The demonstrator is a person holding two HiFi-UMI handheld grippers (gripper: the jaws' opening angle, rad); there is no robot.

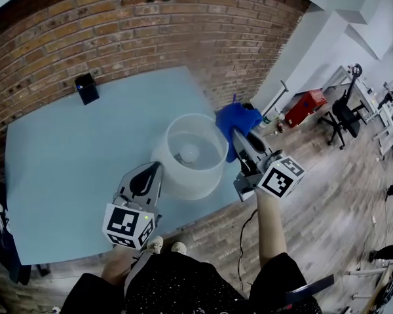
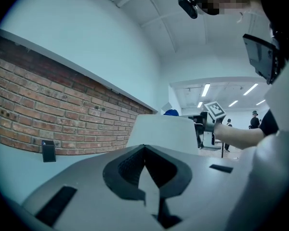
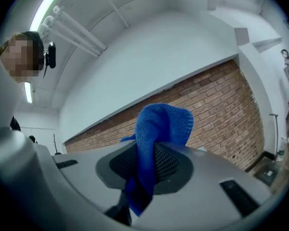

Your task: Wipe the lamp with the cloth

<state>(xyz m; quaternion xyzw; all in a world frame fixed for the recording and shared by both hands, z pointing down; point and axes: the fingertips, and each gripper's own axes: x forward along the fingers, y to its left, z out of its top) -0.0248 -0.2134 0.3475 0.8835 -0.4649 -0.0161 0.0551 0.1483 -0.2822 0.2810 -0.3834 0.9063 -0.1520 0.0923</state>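
A white lamp (image 1: pixel 190 157) with a round open shade stands near the front right of the light blue table (image 1: pixel 72 169), its bulb showing inside. My right gripper (image 1: pixel 236 134) is just right of the shade, shut on a blue cloth (image 1: pixel 238 118) that bunches past its tips. In the right gripper view the cloth (image 3: pixel 159 129) hangs pinched between the jaws of the gripper (image 3: pixel 156 147). My left gripper (image 1: pixel 156 168) is shut with nothing in it, tips at the shade's lower left side. From the left gripper (image 2: pixel 144 147) the lamp (image 2: pixel 166 134) rises just ahead.
A small black box (image 1: pixel 86 87) stands at the table's far side against the brick wall (image 1: pixel 150 25); it shows as a black box (image 2: pixel 48 151) in the left gripper view too. Right of the table are wooden floor, a red case (image 1: pixel 304 105) and an office chair (image 1: pixel 344 113).
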